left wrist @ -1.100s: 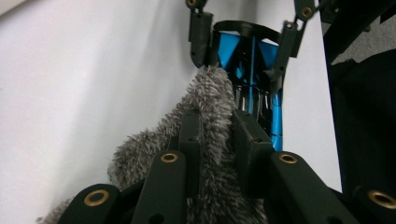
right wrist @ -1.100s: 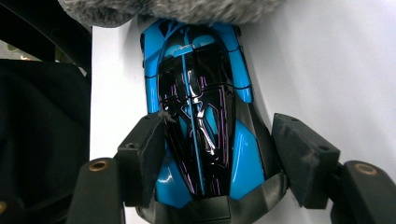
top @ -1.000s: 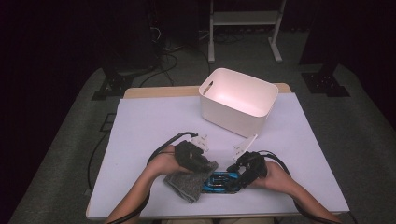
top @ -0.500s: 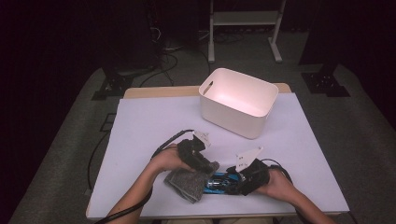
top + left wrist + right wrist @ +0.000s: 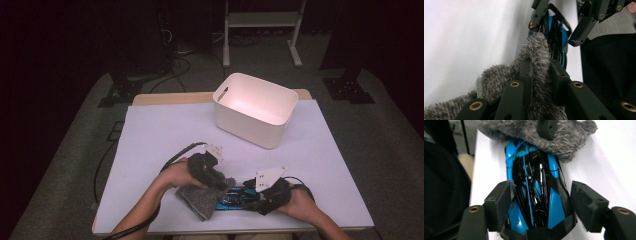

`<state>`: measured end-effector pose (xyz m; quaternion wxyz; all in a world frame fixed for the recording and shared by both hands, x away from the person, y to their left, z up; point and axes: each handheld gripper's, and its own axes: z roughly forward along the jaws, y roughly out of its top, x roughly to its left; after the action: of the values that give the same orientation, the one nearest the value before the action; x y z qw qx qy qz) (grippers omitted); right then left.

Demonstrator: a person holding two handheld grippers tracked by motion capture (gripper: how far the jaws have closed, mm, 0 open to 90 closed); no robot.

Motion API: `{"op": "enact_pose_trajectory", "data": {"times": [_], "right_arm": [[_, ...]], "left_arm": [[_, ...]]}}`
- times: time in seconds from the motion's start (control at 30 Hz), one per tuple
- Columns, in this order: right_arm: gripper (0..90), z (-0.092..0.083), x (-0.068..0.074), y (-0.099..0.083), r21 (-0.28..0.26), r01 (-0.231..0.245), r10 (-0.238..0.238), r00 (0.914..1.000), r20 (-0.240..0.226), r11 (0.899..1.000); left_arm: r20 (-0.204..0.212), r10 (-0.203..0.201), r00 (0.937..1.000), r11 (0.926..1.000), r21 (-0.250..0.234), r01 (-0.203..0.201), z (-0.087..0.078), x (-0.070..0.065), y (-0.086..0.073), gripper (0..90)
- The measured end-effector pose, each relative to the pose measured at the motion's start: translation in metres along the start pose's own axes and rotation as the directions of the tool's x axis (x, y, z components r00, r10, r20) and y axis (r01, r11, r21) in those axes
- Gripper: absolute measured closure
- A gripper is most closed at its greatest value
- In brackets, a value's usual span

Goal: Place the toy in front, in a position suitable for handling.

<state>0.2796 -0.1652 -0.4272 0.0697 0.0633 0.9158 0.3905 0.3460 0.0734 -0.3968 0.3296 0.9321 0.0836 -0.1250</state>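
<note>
A blue and black toy car [image 5: 239, 196] lies near the table's front edge, its far end under a grey fuzzy cloth [image 5: 199, 201]. My left gripper [image 5: 220, 183] is shut on a fold of that cloth [image 5: 536, 50]; its jaws [image 5: 540, 67] have just been closing on it. My right gripper [image 5: 260, 197] straddles the car's [image 5: 536, 187] near end. The right gripper's [image 5: 546, 202] jaws have just been opening: the right-hand pad stands off the car's side, and the left-hand one is close against it.
A white plastic bin [image 5: 255, 107] stands at the back right of the white table [image 5: 150, 135]. Cables trail from both grippers over the front edge. A dark floor and a metal stand lie beyond the table.
My right hand has drifted a little to the right and toward the front edge, with the car still lying between its jaws. The left hand and the cloth have stayed put.
</note>
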Motion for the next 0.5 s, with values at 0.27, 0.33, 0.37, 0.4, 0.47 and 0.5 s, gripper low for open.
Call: {"op": "enact_pose_trajectory", "data": {"times": [0.27,0.33,0.37,0.4,0.47,0.5], "right_arm": [[26.0,0.005,0.001,0.004,0.055,-0.045,0.050,0.9946,-0.091,0.997],[26.6,0.008,0.003,0.003,0.060,-0.050,0.056,0.9926,-0.108,0.997],[29.1,0.010,0.004,0.003,0.063,-0.049,0.056,0.9916,-0.116,0.997],[31.6,0.012,0.005,0.003,0.066,-0.044,0.052,0.9898,-0.132,0.997],[34.7,0.015,0.006,0.003,0.067,-0.045,0.055,0.9876,-0.147,0.997],[40.3,0.018,0.006,0.003,0.068,-0.047,0.057,0.9849,-0.163,0.997]], "left_arm": [[0.025,0.066,0.9975,0.9974,-0.029,-0.066,-0.008,-0.025,-0.002,76.0],[0.024,0.075,0.9969,0.9968,-0.030,-0.074,-0.008,-0.029,-0.003,76.0],[0.028,0.079,0.9965,0.9963,-0.034,-0.078,-0.008,-0.030,-0.003,76.1],[0.026,0.086,0.9959,0.9957,-0.036,-0.085,-0.008,-0.032,-0.004,76.1],[0.028,0.098,0.9948,0.9943,-0.044,-0.097,-0.008,-0.034,-0.005,75.9],[0.030,0.110,0.9935,0.9926,-0.056,-0.108,-0.008,-0.034,-0.006,75.2]]}}
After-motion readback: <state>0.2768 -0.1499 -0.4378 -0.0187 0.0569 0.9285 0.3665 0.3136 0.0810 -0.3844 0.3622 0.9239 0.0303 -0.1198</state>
